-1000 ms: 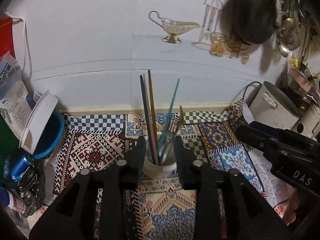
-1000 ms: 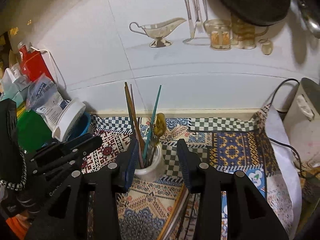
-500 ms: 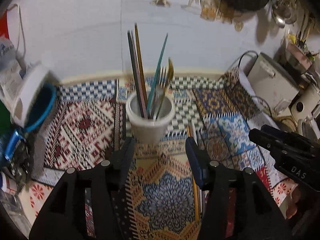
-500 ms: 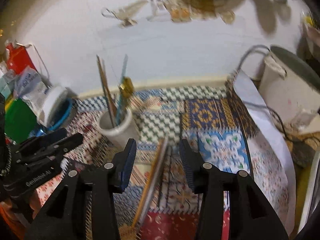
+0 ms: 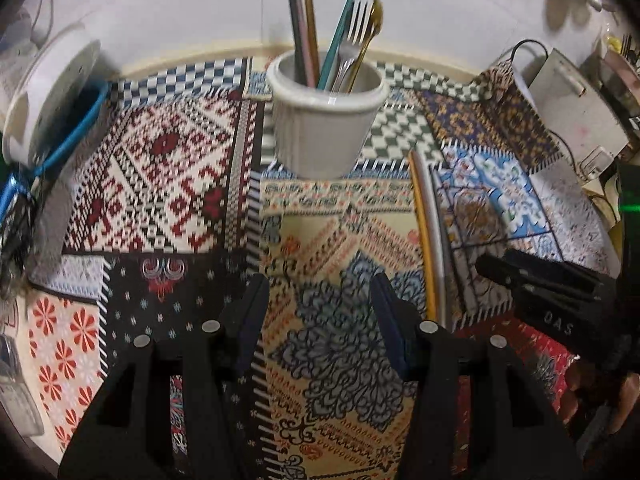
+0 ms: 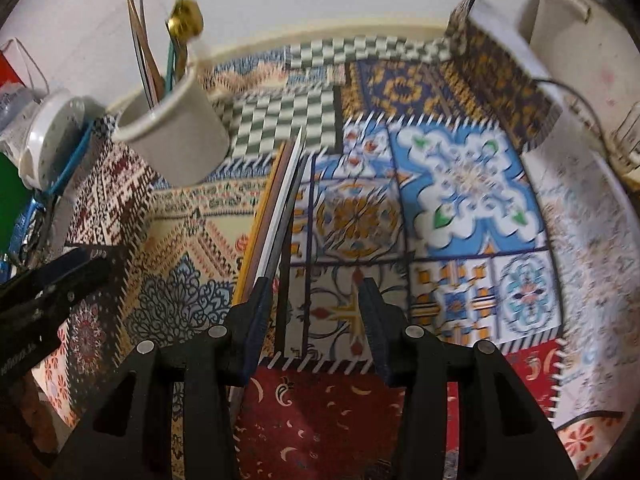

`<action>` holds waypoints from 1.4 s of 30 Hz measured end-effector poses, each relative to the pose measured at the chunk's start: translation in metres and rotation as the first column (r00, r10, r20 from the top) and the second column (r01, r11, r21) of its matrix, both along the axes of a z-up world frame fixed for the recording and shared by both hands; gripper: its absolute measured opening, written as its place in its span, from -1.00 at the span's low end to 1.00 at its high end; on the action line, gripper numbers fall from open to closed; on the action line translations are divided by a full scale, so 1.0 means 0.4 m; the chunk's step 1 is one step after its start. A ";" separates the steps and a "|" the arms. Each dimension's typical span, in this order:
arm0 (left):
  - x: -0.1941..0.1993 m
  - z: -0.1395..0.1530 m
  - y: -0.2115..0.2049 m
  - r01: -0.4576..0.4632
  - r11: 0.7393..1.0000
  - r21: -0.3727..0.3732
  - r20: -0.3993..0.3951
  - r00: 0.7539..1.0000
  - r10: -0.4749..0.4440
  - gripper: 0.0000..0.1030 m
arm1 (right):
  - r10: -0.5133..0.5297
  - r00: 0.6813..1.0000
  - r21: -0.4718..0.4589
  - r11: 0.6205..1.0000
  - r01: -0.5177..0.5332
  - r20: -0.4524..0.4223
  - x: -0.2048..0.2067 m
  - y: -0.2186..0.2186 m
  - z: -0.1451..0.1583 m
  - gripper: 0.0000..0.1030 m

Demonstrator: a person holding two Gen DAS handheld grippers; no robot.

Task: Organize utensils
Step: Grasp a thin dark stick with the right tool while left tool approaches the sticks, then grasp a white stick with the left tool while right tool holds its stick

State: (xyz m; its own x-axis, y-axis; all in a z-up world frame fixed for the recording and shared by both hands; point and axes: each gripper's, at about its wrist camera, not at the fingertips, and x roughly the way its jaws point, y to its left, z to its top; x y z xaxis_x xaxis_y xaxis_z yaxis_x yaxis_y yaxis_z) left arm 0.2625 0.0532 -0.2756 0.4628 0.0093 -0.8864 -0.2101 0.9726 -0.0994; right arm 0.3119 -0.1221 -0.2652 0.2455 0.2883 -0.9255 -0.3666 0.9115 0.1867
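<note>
A white cup (image 5: 324, 120) stands on the patterned mat and holds chopsticks, a fork (image 5: 352, 32) and a gold spoon. It also shows in the right wrist view (image 6: 176, 136), upper left. Several loose chopsticks (image 6: 276, 208) lie on the mat to the cup's right; they also show in the left wrist view (image 5: 430, 240). My left gripper (image 5: 318, 316) is open and empty, hovering in front of the cup. My right gripper (image 6: 314, 300) is open and empty, just above the near ends of the loose chopsticks, its left finger over them.
A white lidded tub (image 5: 44, 92) and a blue container sit at the left edge. A white appliance (image 6: 576, 44) with a black cord stands at the back right. The patterned mat (image 6: 460, 184) covers the counter up to the white wall.
Both grippers have pulled back from the cup and tilted down. The right gripper has swung right, over the loose chopsticks. Both jaws have opened wider.
</note>
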 end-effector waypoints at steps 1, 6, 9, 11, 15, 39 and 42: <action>-0.004 -0.008 0.001 -0.005 1.000 -0.002 -0.007 1.000 0.005 0.01 | 0.005 1.000 0.000 1.000 -0.005 -0.002 -0.001 0.006 -0.006 -0.20; -0.014 -0.030 0.007 -0.021 1.000 0.001 -0.036 0.999 0.021 0.01 | 0.022 1.000 0.000 1.000 -0.022 0.001 0.013 0.038 -0.027 -0.20; -0.014 -0.030 0.004 -0.018 1.000 0.013 -0.045 0.999 0.018 0.01 | 0.011 1.000 0.002 1.000 -0.011 -0.019 0.023 0.046 -0.052 -0.21; -0.010 -0.028 -0.001 -0.013 1.000 0.029 -0.046 0.999 0.014 0.01 | 0.012 1.000 -0.008 1.000 -0.012 0.002 0.020 0.051 -0.054 -0.21; 0.005 -0.032 -0.008 -0.013 0.999 0.038 -0.053 0.999 0.015 0.01 | 0.036 0.998 -0.042 0.999 -0.034 0.052 0.008 0.064 -0.056 -0.21; 0.108 -0.041 -0.110 0.107 0.994 0.014 -0.049 0.993 -0.106 0.01 | 0.024 0.997 0.009 1.000 -0.023 -0.072 0.120 -0.091 -0.059 -0.86; 0.132 -0.047 -0.138 0.144 0.990 0.010 -0.053 0.988 -0.143 0.01 | 0.045 0.998 0.004 0.999 -0.045 -0.052 0.122 -0.078 -0.060 -0.86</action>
